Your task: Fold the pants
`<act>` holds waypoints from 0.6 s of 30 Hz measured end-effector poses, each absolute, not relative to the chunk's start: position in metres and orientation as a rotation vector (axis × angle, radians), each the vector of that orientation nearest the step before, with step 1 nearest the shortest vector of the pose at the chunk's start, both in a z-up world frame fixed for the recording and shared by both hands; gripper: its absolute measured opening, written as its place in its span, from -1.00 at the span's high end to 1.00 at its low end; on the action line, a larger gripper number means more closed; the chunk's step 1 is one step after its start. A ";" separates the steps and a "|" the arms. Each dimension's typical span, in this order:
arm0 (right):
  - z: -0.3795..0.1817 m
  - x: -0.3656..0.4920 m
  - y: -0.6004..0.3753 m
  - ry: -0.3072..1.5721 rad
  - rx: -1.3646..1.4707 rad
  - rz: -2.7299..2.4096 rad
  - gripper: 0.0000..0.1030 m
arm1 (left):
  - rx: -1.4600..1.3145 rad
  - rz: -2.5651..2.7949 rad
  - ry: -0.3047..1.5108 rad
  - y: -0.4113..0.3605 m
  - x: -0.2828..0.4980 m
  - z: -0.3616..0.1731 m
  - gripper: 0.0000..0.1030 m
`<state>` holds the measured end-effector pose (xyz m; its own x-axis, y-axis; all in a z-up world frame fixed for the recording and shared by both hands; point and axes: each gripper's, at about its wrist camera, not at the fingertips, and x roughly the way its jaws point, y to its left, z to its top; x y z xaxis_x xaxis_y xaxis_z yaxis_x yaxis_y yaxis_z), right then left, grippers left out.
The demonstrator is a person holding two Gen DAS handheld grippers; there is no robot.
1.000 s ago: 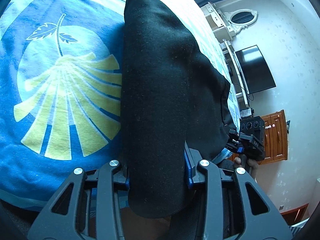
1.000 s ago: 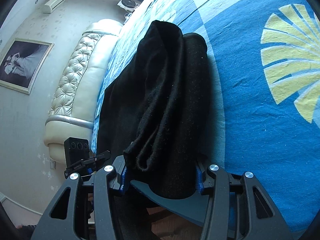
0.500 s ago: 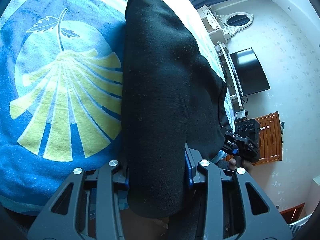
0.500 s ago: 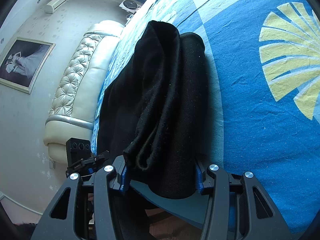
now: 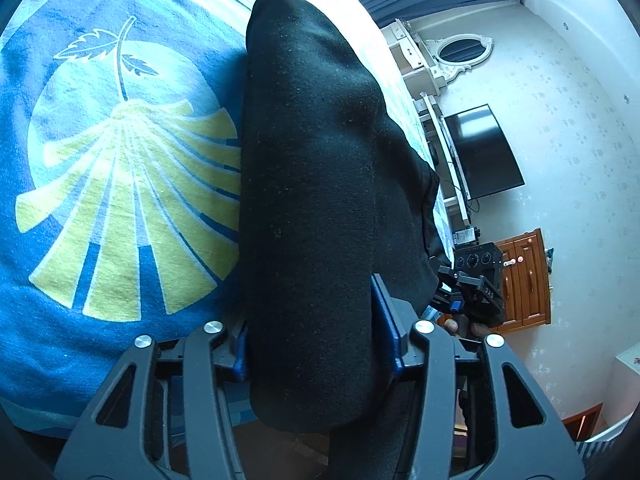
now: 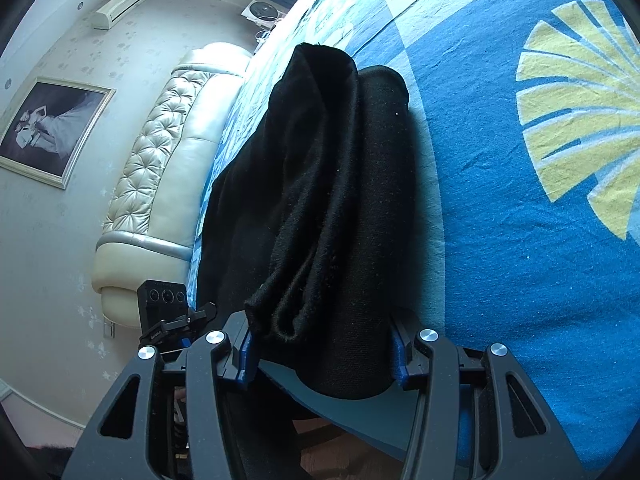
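The black pants [image 5: 312, 184] lie on a blue bedspread, stretched away from me in both views. My left gripper [image 5: 316, 340] is shut on the near end of the pants, which bulge between its blue pads and hang over the bed edge. My right gripper [image 6: 324, 344] is shut on the other near end of the pants [image 6: 344, 200], where bunched layers show a loose hem. Each gripper shows in the other's view: the right one [image 5: 476, 288] past the pants, the left one [image 6: 168, 312] at the lower left.
The blue bedspread [image 5: 100, 184] has a yellow fan-leaf print [image 6: 576, 120]. A tufted cream headboard [image 6: 160, 184] and a framed picture [image 6: 52, 128] are to the left. A TV [image 5: 480, 152], a white dresser and a wooden cabinet [image 5: 524, 276] stand by the wall.
Both grippers have stayed shut on the pants. The left view has shifted a little: the leaf print has slid down and right, and more wall shows. The right view barely changed.
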<state>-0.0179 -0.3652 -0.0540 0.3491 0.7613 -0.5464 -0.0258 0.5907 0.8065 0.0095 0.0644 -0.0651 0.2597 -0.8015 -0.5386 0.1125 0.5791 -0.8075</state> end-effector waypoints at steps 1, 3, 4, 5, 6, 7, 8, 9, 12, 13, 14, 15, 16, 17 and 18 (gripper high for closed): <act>-0.054 -0.018 -0.366 1.101 0.811 0.600 -0.13 | -0.758 -0.714 1.140 0.068 0.009 -0.064 -0.27; -0.050 -0.018 -0.367 1.103 0.807 0.621 -0.24 | -0.784 -0.717 1.115 0.076 0.006 -0.059 -0.47; -0.048 -0.018 -0.368 1.111 0.797 0.628 -0.30 | -0.781 -0.709 1.099 0.081 0.004 -0.056 -0.57; -0.046 -0.018 -0.370 1.120 0.785 0.630 -0.32 | -0.775 -0.702 1.082 0.085 0.002 -0.052 -0.61; -0.043 -0.018 -0.373 1.123 0.774 0.625 -0.35 | -0.772 -0.700 1.070 0.090 0.001 -0.050 -0.62; -0.042 -0.019 -0.377 1.117 0.771 0.619 -0.39 | -0.776 -0.698 1.063 0.094 0.000 -0.049 -0.65; -0.040 -0.019 -0.382 1.106 0.776 0.609 -0.41 | -0.782 -0.693 1.062 0.097 0.000 -0.049 -0.70; -0.039 -0.018 -0.387 1.093 0.789 0.596 -0.45 | -0.790 -0.686 1.063 0.101 0.001 -0.050 -0.71; -0.043 -0.008 -0.398 1.069 0.841 0.566 -0.48 | -0.793 -0.655 1.082 0.105 0.015 -0.053 -0.71; -0.044 -0.003 -0.399 1.064 0.849 0.564 -0.48 | -0.793 -0.650 1.089 0.103 0.021 -0.054 -0.71; -0.044 0.004 -0.399 1.061 0.844 0.564 -0.49 | -0.791 -0.658 1.098 0.102 0.029 -0.055 -0.71; -0.044 0.011 -0.398 1.055 0.835 0.564 -0.49 | -0.780 -0.669 1.104 0.099 0.037 -0.055 -0.71; -0.044 0.020 -0.398 1.046 0.834 0.561 -0.49 | -0.763 -0.679 1.106 0.095 0.046 -0.053 -0.71; -0.046 0.028 -0.398 1.033 0.847 0.559 -0.49 | -0.742 -0.686 1.108 0.091 0.056 -0.052 -0.71; -0.047 0.036 -0.398 1.018 0.869 0.562 -0.49 | -0.722 -0.689 1.108 0.088 0.065 -0.051 -0.71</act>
<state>0.0362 -0.3982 -0.0473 0.4344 0.7543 -0.4922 -0.0142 0.5521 0.8336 0.0650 0.0883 -0.0511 0.2952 -0.7915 -0.5352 0.1292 0.5881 -0.7984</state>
